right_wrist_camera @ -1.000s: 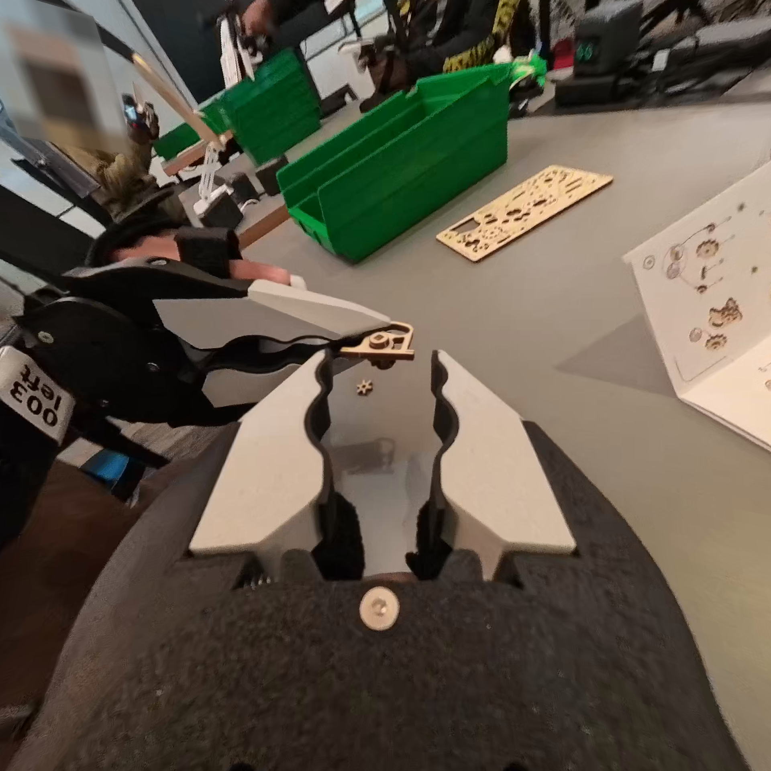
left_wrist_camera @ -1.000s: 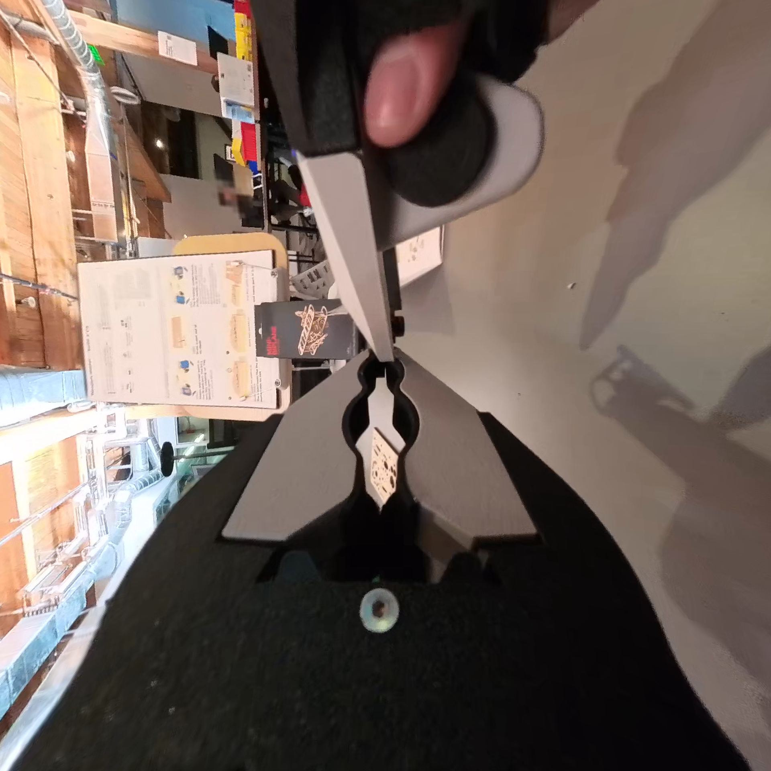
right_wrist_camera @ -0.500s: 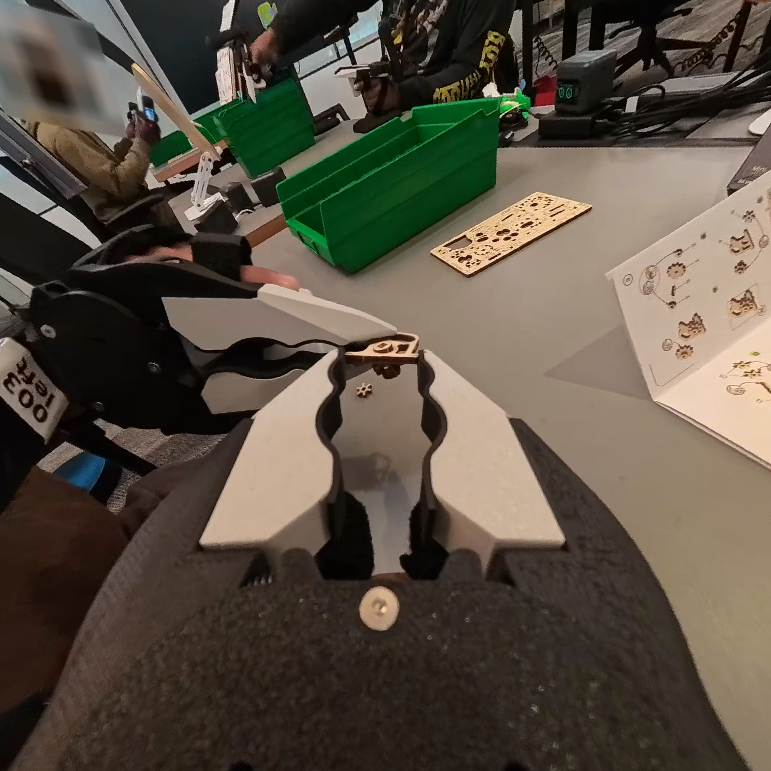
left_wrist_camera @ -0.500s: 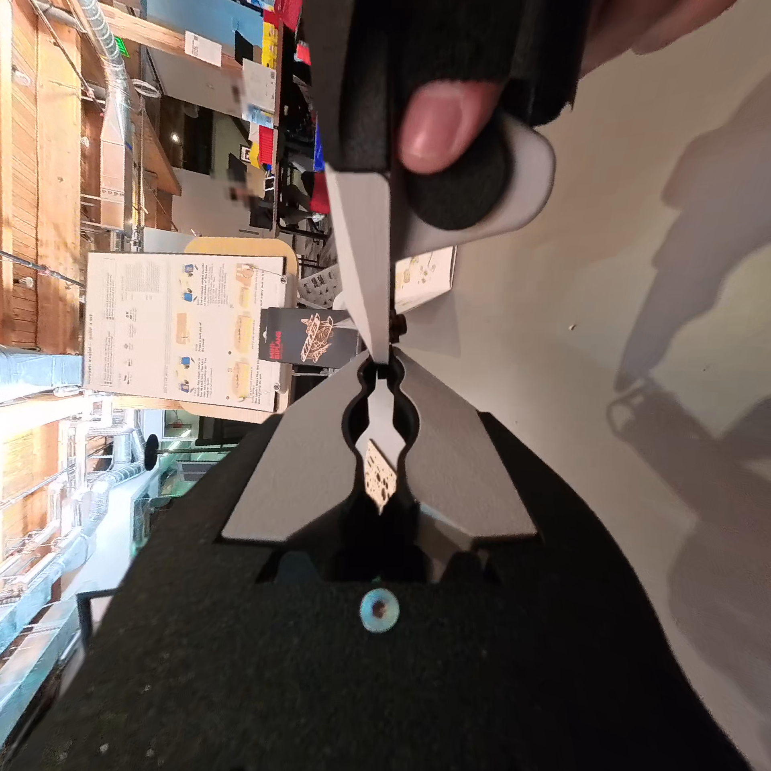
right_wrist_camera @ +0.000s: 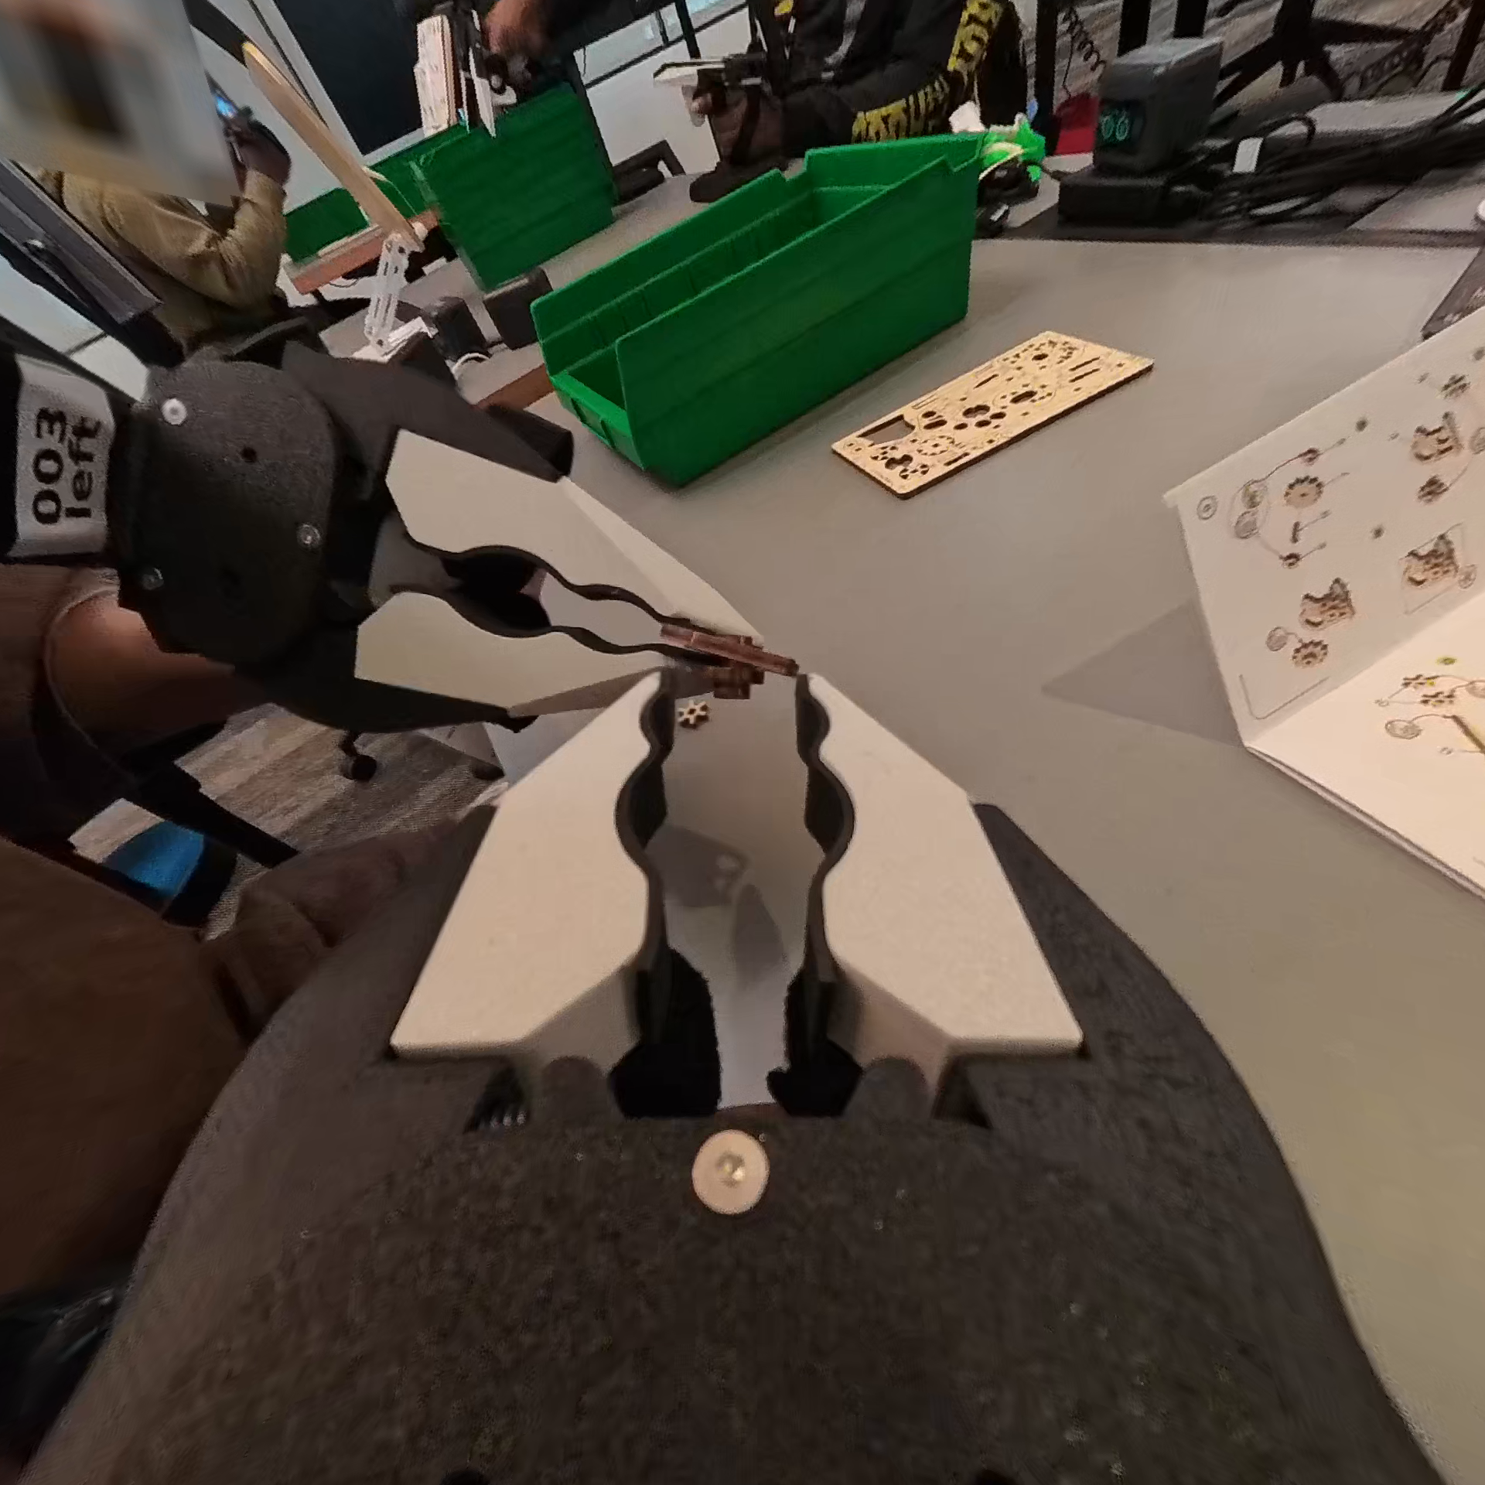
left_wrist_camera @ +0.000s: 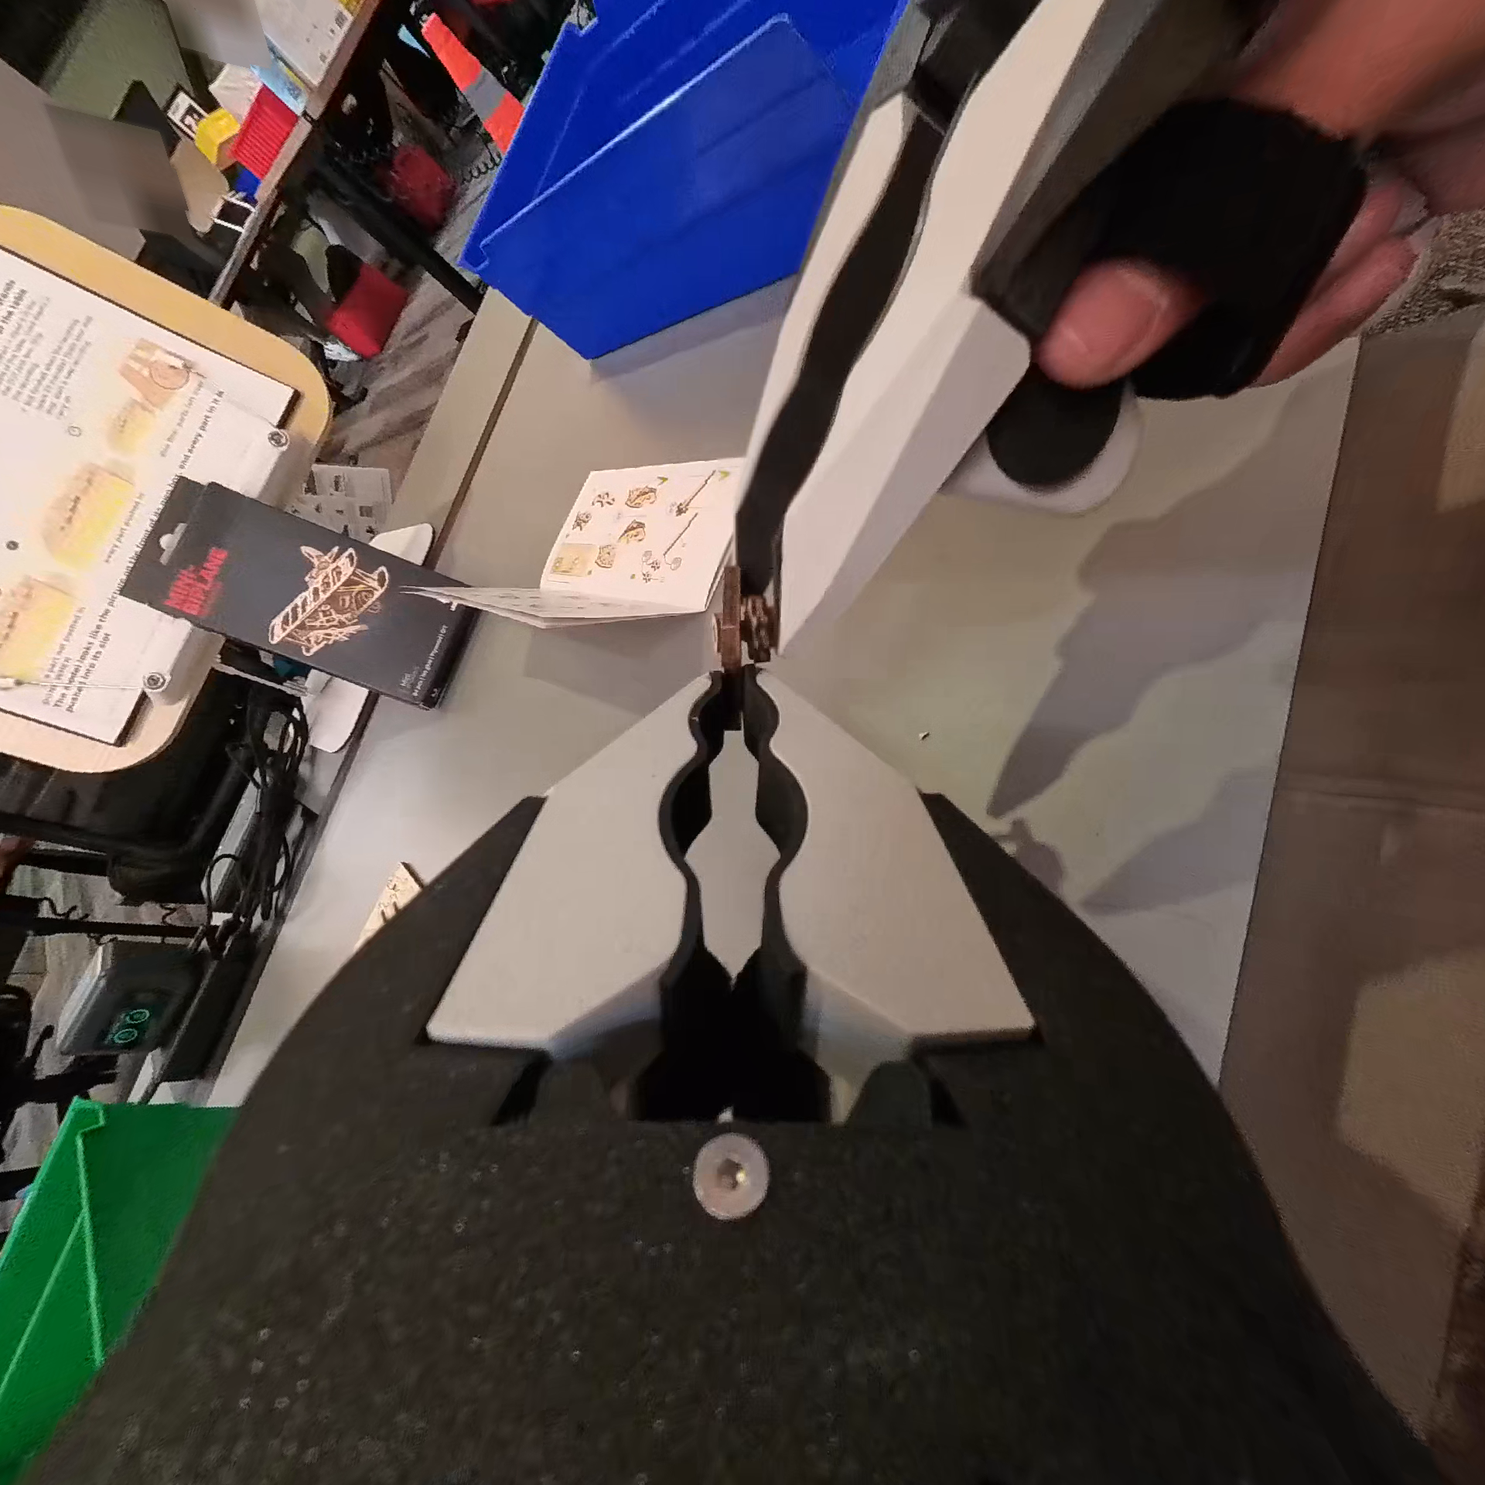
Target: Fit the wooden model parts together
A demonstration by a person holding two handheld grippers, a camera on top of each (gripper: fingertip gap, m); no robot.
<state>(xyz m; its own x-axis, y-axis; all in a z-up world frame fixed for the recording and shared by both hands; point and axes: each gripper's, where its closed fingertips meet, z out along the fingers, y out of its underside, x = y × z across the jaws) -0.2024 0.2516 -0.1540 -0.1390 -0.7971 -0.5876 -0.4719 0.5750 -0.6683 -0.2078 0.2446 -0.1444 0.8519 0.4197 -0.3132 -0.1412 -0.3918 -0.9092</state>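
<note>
two hand-held grippers meet over a grey surface (right_wrist_camera: 1045,611). going down in size: a green bin (right_wrist_camera: 763,321) sits at about 12 o'clock in the right wrist view, an open instruction booklet (right_wrist_camera: 1350,611) at 3 o'clock, and a punched-out wooden sheet (right_wrist_camera: 992,410) lies between them, at 1 o'clock.

the left hand-held gripper (right_wrist_camera: 707,647), coming in from 9 o'clock, is clamped on a flat wooden piece (right_wrist_camera: 735,647) with a small gear (right_wrist_camera: 735,683) on its underside. the right hand-held gripper (right_wrist_camera: 731,683) has its jaws apart, tips just either side of that piece; in the left wrist view the gear (left_wrist_camera: 759,619) sits right by one of its fingers (left_wrist_camera: 844,450). a loose gear (right_wrist_camera: 693,713) lies on the surface just below.

the step looks like seating the gear. to do it well, keep the left grip steady and level, close the right jaws squarely on the gear rather than its teeth's edge, and press straight along the axle; thin plywood will likely snap if twisted.
</note>
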